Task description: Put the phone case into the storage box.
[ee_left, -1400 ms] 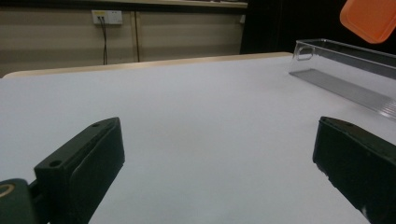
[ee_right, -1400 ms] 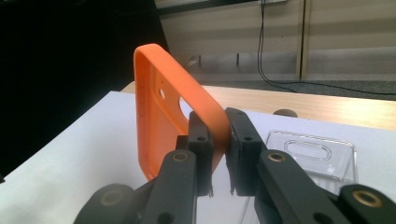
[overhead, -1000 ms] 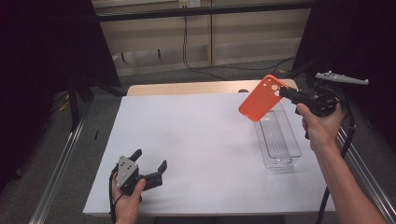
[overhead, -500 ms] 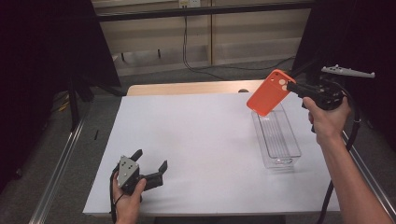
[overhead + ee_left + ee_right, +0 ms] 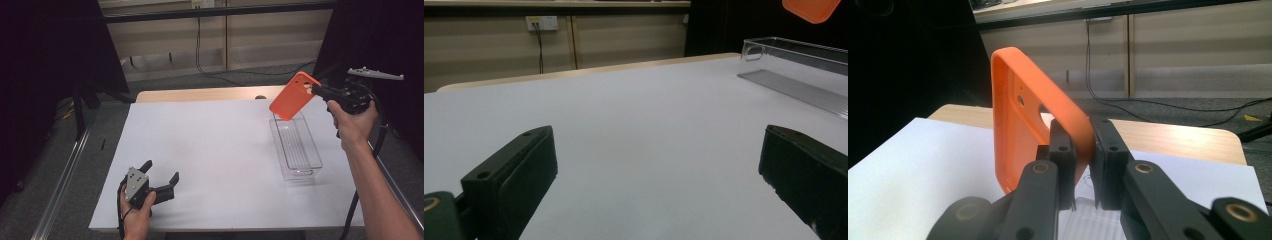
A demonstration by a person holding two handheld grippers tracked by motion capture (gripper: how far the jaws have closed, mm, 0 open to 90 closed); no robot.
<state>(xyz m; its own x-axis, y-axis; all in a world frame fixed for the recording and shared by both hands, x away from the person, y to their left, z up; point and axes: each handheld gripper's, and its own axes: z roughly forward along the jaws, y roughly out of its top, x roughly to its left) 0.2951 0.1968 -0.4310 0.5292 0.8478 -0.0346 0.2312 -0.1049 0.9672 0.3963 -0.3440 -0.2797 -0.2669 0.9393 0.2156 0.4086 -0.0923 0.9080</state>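
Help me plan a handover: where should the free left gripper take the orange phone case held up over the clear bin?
Probably the lower free end of the orange phone case, pinching its thin wall from the left, since the right gripper clamps the camera-hole end and it hangs tilted above the clear bin.

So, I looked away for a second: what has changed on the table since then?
The right gripper, shut on the orange phone case, carried it slightly right and back, above the clear tray's far end. The left gripper stayed open on the table; the tray didn't move.
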